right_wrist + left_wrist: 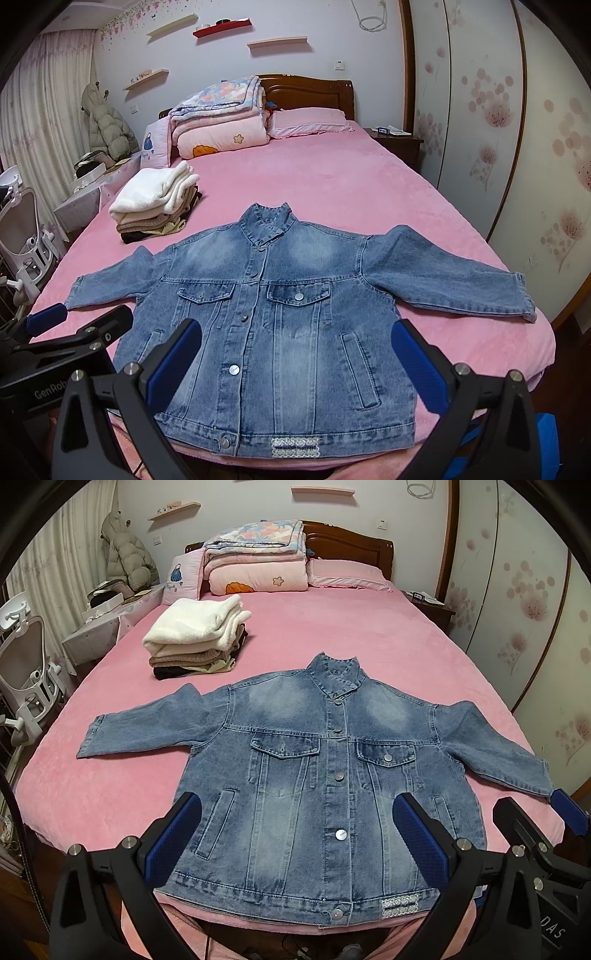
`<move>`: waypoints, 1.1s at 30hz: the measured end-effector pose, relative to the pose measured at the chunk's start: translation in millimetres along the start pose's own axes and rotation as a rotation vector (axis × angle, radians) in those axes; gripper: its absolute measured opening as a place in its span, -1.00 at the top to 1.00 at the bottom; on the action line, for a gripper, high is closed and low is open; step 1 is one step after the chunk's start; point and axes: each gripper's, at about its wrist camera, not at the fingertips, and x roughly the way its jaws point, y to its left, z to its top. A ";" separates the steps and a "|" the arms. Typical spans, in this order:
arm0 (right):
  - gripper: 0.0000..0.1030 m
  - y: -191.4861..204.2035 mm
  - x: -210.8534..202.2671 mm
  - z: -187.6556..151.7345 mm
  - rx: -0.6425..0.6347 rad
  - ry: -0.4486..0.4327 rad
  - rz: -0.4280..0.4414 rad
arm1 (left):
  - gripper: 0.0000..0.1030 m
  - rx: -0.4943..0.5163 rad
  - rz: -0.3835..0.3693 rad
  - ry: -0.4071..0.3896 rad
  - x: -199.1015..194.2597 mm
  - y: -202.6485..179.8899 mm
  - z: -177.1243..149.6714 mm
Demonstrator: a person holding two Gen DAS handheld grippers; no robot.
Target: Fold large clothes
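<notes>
1. I see the denim jacket (314, 775) spread flat, front side up and buttoned, on the near half of the pink bed (388, 635); its hem lies along the bed's near edge and its collar points toward the headboard (351, 539)
2. Both sleeves lie stretched outward across the bed, one to each side
3. My left hand-held gripper (299, 834) hangs over the hem with its blue pads (173, 834) wide apart, holding nothing
4. My right hand-held gripper (295, 358) is just beside it, also above the hem, pads (417, 365) spread apart and empty
5. I cannot tell whether either gripper touches the denim
6. A stack of folded clothes (195, 638), white piece on top, sits on the bed beyond the jacket's left-side sleeve, apart from it
7. Folded quilts (221, 118) and a pink pillow (310, 120) lie at the head of the bed
8. A white chair (26, 672) stands left of the bed
</notes>
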 end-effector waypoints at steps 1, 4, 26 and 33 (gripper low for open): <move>-1.00 -0.2 0.9 -0.7 0.001 0.001 0.001 | -0.99 0.000 0.000 0.001 0.3 -0.1 0.0; -1.00 -0.3 1.0 -1.6 0.000 0.000 0.000 | -0.99 0.000 0.000 0.000 0.2 -0.2 0.0; -1.00 -1.9 2.4 -3.9 0.008 0.008 0.008 | -0.99 0.005 0.010 0.002 0.3 0.9 -4.1; -1.00 -2.3 2.7 -6.2 0.009 0.010 0.008 | -0.99 0.008 0.012 0.006 -0.3 1.2 -6.9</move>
